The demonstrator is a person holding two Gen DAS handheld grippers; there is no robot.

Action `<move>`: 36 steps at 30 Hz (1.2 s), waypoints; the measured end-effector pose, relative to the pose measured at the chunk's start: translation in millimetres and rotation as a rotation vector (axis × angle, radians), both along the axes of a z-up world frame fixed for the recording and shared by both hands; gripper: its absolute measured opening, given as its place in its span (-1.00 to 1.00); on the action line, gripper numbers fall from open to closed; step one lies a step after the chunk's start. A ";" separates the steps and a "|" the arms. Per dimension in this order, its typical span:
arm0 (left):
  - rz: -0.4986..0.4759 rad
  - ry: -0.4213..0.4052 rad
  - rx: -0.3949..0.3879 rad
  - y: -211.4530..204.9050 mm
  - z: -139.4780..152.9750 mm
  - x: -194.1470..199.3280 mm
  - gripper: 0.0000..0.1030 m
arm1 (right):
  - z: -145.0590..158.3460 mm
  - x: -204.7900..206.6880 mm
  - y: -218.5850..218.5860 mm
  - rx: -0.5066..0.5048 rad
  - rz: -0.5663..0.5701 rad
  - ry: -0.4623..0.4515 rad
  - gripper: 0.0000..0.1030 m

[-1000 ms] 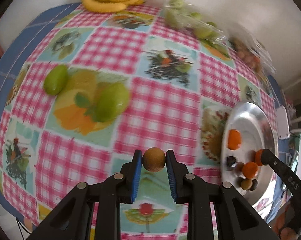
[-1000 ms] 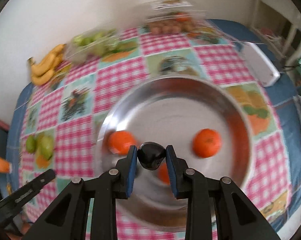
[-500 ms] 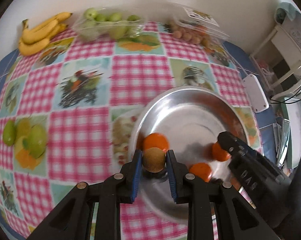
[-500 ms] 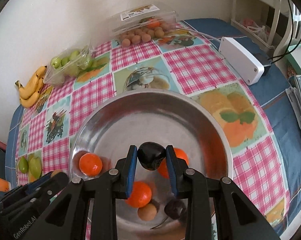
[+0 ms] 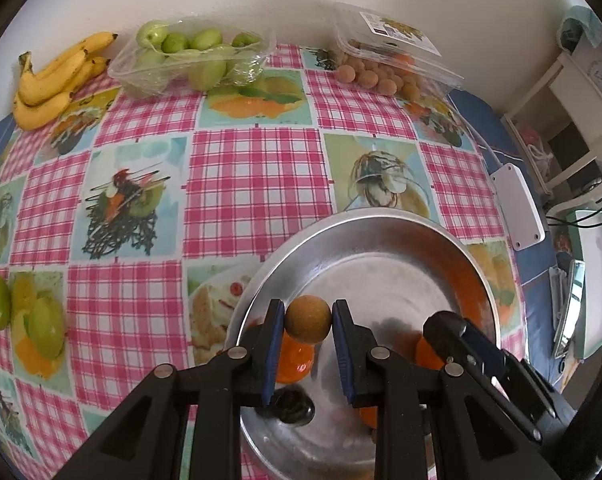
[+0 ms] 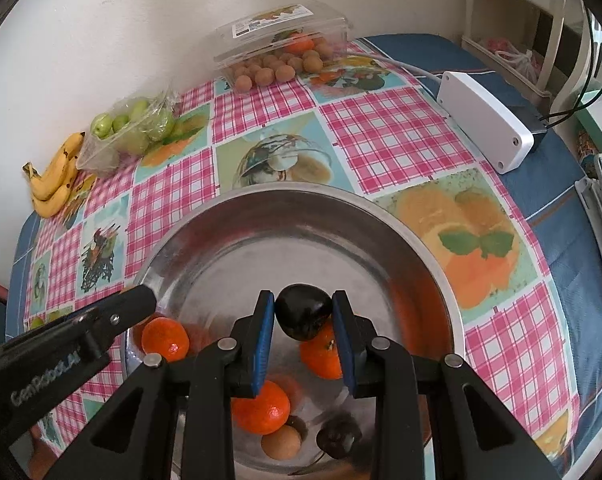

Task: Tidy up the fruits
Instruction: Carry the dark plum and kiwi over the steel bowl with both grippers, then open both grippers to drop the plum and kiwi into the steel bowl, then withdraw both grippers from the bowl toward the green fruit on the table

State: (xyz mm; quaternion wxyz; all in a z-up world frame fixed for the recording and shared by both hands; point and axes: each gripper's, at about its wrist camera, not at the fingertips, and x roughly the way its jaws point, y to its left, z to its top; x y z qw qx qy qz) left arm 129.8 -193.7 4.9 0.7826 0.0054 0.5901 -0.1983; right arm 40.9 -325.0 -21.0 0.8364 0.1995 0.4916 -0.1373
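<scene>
The left gripper (image 5: 308,320) pinches a round brown fruit (image 5: 307,319) between its blue pads, above the near-left part of the metal bowl (image 5: 365,220). The fruit is a ball, so no long axis or pointing direction can be told. The right gripper (image 6: 303,316) pinches a dark plum-like fruit (image 6: 303,314), slightly wider than tall, its long axis running from pad to pad; which end is the stem end cannot be made out. It hangs over the near middle of the bowl.

Inside the bowl lie three mandarins (image 6: 165,339), a loose brown fruit (image 6: 281,442) and another dark fruit (image 6: 338,436), the last two partly hidden behind the right gripper's arms. The bowl's near rim is cut off by both grippers.

The bowl sits toward the near right of the tablecloth (image 5: 257,176). At the tablecloth's left edge lie two green fruits (image 5: 45,326). Along the far edge, by the wall, are a bunch of bananas (image 5: 57,80) at the left corner, a clear tray of green fruits (image 5: 189,60) beside it, and a lidded clear box of brown fruits (image 5: 385,68) further right; something orange shows inside that box, too unclear to name. A white box (image 6: 485,124) lies off the right edge.
</scene>
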 end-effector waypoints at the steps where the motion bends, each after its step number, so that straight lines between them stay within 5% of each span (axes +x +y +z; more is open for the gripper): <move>1: -0.002 0.001 0.001 -1.9 -1.2 0.7 -0.49 | 0.2 0.3 0.3 -0.002 0.001 0.000 -0.40; 25: 0.028 0.055 -0.031 1.1 -10.3 -3.4 -0.46 | 6.4 2.3 12.0 -0.043 0.053 0.052 -0.39; 31: 0.059 0.055 -0.043 12.1 -4.7 -5.6 -0.37 | 7.6 0.5 14.5 -0.037 0.069 0.069 -0.10; 36: 0.098 0.047 -0.048 29.0 1.1 -6.2 -0.31 | 9.8 0.0 16.8 -0.040 0.084 0.076 -0.08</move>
